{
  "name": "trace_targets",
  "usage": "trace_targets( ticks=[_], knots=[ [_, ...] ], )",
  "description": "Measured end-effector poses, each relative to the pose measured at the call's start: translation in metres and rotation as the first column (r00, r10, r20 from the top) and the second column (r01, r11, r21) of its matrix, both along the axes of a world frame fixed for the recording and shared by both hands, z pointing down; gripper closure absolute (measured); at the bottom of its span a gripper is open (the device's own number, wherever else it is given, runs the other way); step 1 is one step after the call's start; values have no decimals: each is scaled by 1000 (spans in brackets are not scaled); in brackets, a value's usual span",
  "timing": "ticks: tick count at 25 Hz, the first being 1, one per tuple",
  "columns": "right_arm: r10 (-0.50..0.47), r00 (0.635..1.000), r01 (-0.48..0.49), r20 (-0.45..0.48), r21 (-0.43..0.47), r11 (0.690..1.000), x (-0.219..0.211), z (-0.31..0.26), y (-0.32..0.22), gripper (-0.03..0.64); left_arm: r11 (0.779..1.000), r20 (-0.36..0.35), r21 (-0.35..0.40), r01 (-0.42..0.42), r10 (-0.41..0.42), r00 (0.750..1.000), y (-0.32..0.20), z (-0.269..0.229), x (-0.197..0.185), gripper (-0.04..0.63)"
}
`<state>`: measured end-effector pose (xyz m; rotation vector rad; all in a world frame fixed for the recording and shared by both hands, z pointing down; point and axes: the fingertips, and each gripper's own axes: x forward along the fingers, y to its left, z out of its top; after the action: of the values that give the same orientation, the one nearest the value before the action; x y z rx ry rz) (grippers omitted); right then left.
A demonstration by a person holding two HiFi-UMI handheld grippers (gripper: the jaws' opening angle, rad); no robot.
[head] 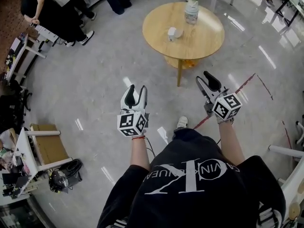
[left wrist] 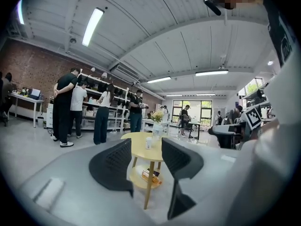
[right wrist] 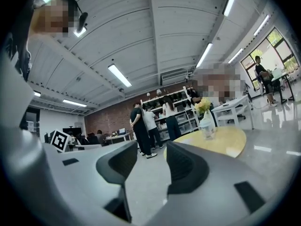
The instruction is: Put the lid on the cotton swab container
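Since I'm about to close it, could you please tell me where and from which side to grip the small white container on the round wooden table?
Probably across the side walls of the small white container, coming from the near table edge: it seems to stand upright, clear of the glass flower vase behind it on the round wooden table.

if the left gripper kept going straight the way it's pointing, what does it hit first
Probably the round wooden table: it sits centred between the open, empty jaws of the left gripper, with the white container on it in line. Only floor lies before it, though depth is unclear.
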<state>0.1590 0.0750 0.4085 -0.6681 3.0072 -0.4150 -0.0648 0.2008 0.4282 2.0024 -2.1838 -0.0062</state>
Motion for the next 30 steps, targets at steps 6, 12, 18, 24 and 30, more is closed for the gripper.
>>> trace_targets(
  ticks=[6,12,18,24,30],
  knots=[
    [-15,1000,15,0,-14,1000,-25,3,-48,457,1000,-6,-11,-18,18,1000,-56,2,-19,408],
    [-45,999,45,-10,-4,999,-44,3,-88,458,999,12,11,-54,53,998,-119,-7,-27,408],
    [-65,998,65,-21,1,998,-48,4,-111,457,996,9,27,-85,84,996,-161,-11,-22,408],
    [-64,997,63,-36,-26,998,-45,15,-121,457,995,-15,-9,-96,95,995,-173,6,-17,408],
    [-43,998,41,-34,-51,998,-55,23,-140,457,993,-29,-24,-113,113,993,-196,16,-30,408]
  ],
)
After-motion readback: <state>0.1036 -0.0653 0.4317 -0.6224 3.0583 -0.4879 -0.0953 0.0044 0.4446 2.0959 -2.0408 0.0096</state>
